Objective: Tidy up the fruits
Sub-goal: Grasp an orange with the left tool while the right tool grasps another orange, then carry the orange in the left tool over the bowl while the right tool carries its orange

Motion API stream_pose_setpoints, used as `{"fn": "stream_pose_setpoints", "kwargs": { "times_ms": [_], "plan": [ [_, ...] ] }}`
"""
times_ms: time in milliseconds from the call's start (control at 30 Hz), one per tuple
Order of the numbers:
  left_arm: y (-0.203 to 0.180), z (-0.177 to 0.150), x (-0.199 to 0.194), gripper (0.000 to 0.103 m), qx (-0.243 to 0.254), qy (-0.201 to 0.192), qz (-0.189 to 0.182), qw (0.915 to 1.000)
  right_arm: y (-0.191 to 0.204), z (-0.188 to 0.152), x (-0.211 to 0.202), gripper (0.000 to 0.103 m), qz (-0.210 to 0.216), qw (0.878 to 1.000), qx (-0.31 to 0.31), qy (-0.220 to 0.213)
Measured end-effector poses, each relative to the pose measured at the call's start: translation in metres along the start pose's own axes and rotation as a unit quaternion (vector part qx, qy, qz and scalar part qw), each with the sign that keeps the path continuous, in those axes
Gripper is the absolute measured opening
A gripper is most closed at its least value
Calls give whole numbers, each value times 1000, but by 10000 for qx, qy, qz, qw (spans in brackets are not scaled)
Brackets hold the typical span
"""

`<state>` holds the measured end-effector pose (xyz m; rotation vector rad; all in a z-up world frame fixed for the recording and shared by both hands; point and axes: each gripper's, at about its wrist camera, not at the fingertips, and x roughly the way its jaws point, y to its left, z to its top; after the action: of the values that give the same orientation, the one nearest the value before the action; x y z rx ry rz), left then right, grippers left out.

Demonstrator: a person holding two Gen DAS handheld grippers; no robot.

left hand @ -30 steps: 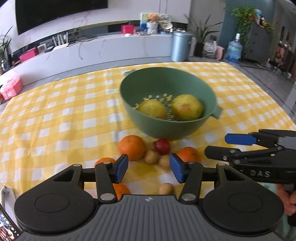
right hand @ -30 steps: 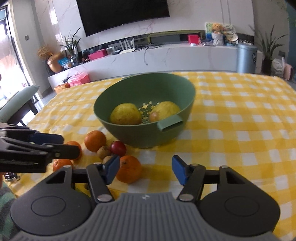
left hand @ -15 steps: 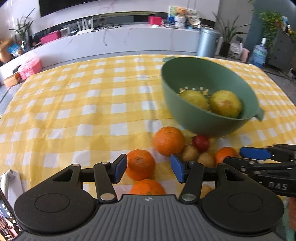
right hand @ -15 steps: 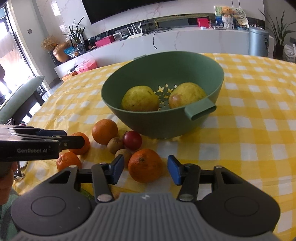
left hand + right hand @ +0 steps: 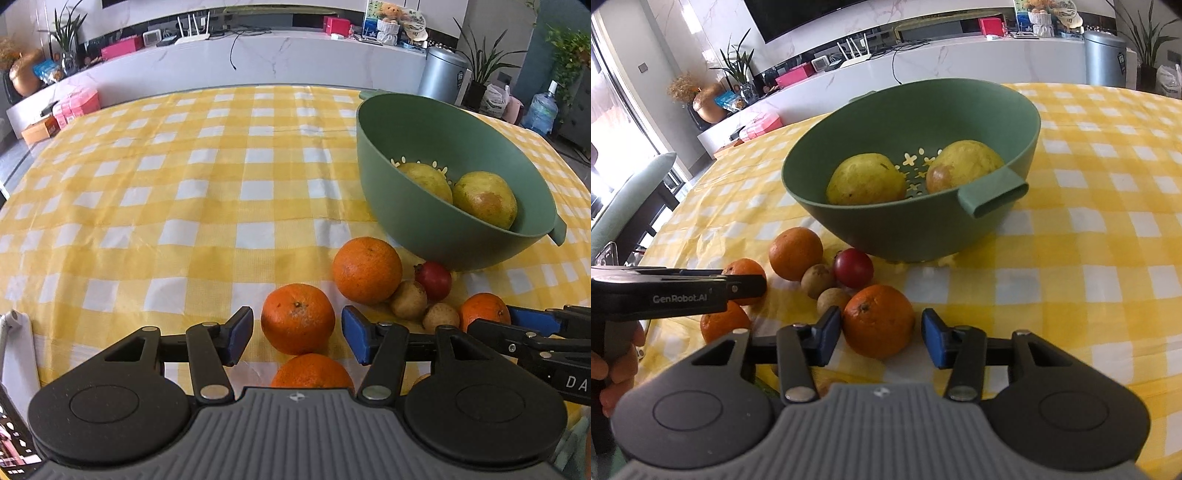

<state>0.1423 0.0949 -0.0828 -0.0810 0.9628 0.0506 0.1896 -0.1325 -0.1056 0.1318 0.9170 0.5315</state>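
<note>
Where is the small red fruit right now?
The small red fruit lies on the checked cloth just in front of the green bowl, between the big orange and two brown fruits.

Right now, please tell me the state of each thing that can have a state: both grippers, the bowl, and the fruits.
left gripper: open, an orange between its fingers, not clamped
right gripper: open, another orange between its fingers, not clamped
green bowl: upright on the tablecloth, holds two yellow fruits
red fruit: loose on the cloth beside the bowl
</note>
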Motion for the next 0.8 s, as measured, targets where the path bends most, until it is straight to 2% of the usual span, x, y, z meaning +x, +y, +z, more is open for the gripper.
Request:
{"fn": "stream_pose_setpoints", "kwargs": {
  "times_ms": [67,167,433,800],
  "plan": [
    [1,0,2,57,-37,46,-3,10000,1,-1,0,42,24,10000,-11,13],
    [1,0,2,50,-75,33,-80,9999,2,-1,-1,42,19,10000,-25,18],
    [-2,-1,0,49,-40,-6,-85,10000,2,-1,-2,41,0,10000,-72,-6],
    [-6,-1,-14,48,59,-314,-228,9992,3,-1,-12,41,-82,9995,-164,-269]
  ]
}}
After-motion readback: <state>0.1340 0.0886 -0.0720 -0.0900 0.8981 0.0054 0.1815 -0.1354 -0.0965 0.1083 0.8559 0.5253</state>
